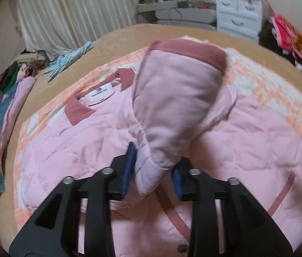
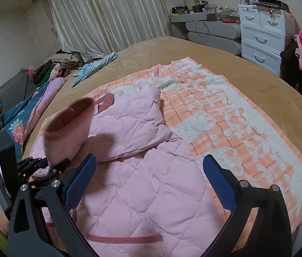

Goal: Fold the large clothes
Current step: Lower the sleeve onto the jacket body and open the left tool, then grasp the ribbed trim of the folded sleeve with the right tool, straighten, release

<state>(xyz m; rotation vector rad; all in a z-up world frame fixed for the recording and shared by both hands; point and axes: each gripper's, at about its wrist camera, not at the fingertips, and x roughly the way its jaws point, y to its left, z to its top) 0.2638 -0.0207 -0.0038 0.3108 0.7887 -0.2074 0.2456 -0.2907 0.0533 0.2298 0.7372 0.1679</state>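
Clamped between the blue pads of the left gripper (image 1: 154, 171), low in the middle of the left wrist view, is a bunched sleeve (image 1: 178, 98) of the pink quilted jacket (image 1: 258, 145); the sleeve rises from the pinch toward the upper middle of the frame, where its darker rose cuff (image 1: 193, 52) is lifted clear of the cloth below. Beneath it the jacket lies spread flat, its collar (image 1: 80, 112) and white label (image 1: 100, 93) at centre left and a rose trim stripe at lower right. From the right wrist view, the right gripper (image 2: 149, 175) at the bottom of the frame has its two blue pads (image 2: 80, 180) spread wide apart with nothing between them, hovering over the jacket's quilted body. In that same view the other sleeve (image 2: 129, 124) lies folded across the jacket at centre, and the raised cuff shows at centre left with the left gripper just below it at the left edge. An orange-and-white checked blanket (image 2: 226, 117) lies under the jacket and reaches toward the right side of the frame, on top of a tan bedspread (image 2: 172, 49). A pale blue garment (image 2: 95, 66) lies on the bedspread at upper left, near a floral quilt (image 2: 11, 124) at the left edge. White curtains (image 2: 108, 17) hang along the top, and a white chest of drawers (image 2: 260, 40) stands at upper right.
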